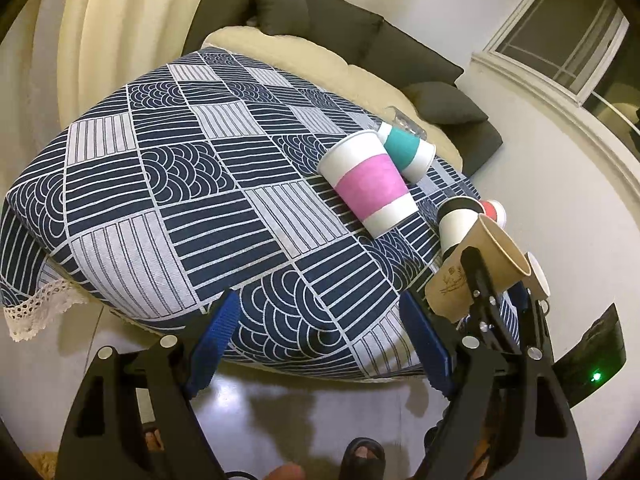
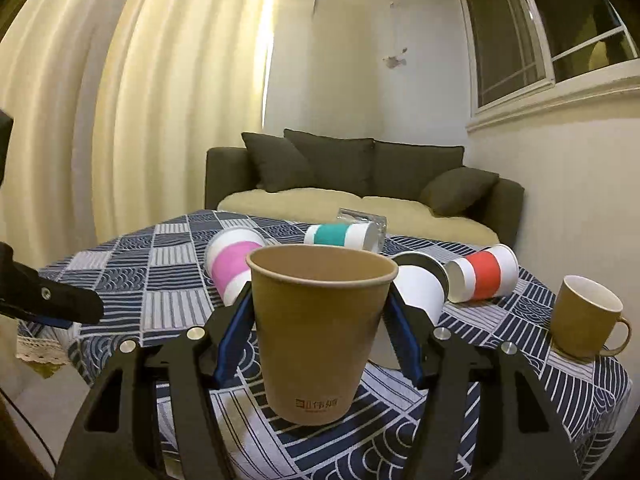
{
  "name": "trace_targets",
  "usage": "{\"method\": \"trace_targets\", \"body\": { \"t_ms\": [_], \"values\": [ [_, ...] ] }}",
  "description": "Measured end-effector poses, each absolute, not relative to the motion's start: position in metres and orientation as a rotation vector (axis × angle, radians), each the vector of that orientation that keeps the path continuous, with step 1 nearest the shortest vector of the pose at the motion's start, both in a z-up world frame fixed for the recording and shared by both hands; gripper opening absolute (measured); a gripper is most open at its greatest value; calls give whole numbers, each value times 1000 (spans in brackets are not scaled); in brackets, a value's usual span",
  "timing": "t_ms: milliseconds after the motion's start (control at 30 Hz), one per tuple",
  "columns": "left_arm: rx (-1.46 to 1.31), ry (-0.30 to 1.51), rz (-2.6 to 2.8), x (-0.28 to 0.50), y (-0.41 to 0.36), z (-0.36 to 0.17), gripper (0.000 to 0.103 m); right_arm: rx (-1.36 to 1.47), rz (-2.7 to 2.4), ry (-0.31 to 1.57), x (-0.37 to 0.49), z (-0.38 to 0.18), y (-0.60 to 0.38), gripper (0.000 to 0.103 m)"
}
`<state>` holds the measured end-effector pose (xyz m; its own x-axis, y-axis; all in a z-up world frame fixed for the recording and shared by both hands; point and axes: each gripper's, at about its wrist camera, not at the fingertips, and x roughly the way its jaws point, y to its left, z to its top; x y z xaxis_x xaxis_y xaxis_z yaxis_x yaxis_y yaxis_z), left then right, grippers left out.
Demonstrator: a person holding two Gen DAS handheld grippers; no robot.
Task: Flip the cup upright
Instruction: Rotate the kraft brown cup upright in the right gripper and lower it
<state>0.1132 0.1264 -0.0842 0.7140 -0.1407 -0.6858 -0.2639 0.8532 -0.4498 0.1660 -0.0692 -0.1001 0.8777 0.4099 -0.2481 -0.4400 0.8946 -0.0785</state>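
Observation:
My right gripper (image 2: 318, 320) is shut on a brown paper cup (image 2: 320, 332), mouth up, upright, just above the patterned tablecloth (image 2: 160, 280). In the left wrist view the same brown cup (image 1: 476, 268) shows at the right, held by the right gripper (image 1: 496, 296). My left gripper (image 1: 320, 336) is open and empty at the table's near edge. A pink-banded cup (image 2: 232, 268) (image 1: 368, 184), a teal-banded cup (image 2: 340, 236) (image 1: 406, 152), a red-banded cup (image 2: 484, 274) (image 1: 494, 210) and a white cup with a black rim (image 2: 420, 286) (image 1: 458, 220) lie on their sides.
A brown mug (image 2: 584, 320) stands upright at the table's right. A clear glass (image 2: 362, 216) lies behind the teal cup. A dark sofa (image 2: 360, 168) with cushions stands behind the table, curtains (image 2: 140, 100) at left. The floor (image 1: 280, 404) and the person's feet show below.

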Motion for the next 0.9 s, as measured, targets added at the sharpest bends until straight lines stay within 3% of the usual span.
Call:
{"method": "trace_targets", "body": {
  "t_ms": [667,900],
  "values": [
    [-551,787,83,115,127,-87,80,-115,458,282,164,-111,-68,64],
    [-547,786,78,115,128,-86,80,-111,471,307,163,-110,-67,78]
  ]
}}
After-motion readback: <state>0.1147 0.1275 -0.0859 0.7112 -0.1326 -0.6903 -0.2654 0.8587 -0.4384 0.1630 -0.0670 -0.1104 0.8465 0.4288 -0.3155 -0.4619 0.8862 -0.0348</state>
